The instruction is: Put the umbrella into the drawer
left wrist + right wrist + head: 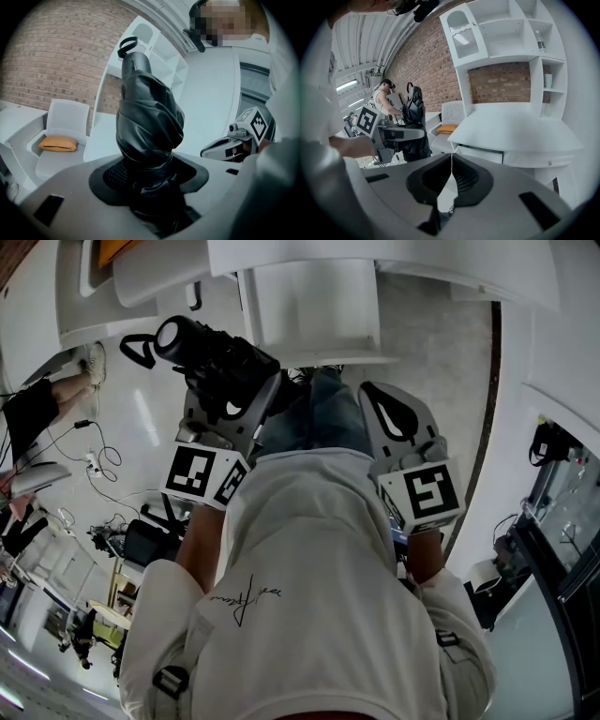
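Note:
A black folded umbrella (211,351) with a loop strap at its handle end sticks out of my left gripper (228,407), which is shut on it. In the left gripper view the umbrella (147,119) rises straight up from between the jaws and fills the middle. My right gripper (405,423) hangs beside it at the right, jaws pressed together with nothing in them; its tips (451,154) meet in front of the white desk (520,129). A drawer front (480,153) sits under the desk's left end; I cannot tell if it is ajar.
A white chair with an orange cushion (447,128) stands left of the desk. White shelves (506,33) rise above the desk against a brick wall. A person (383,101) stands at the far left. Cables (94,451) lie on the floor at left.

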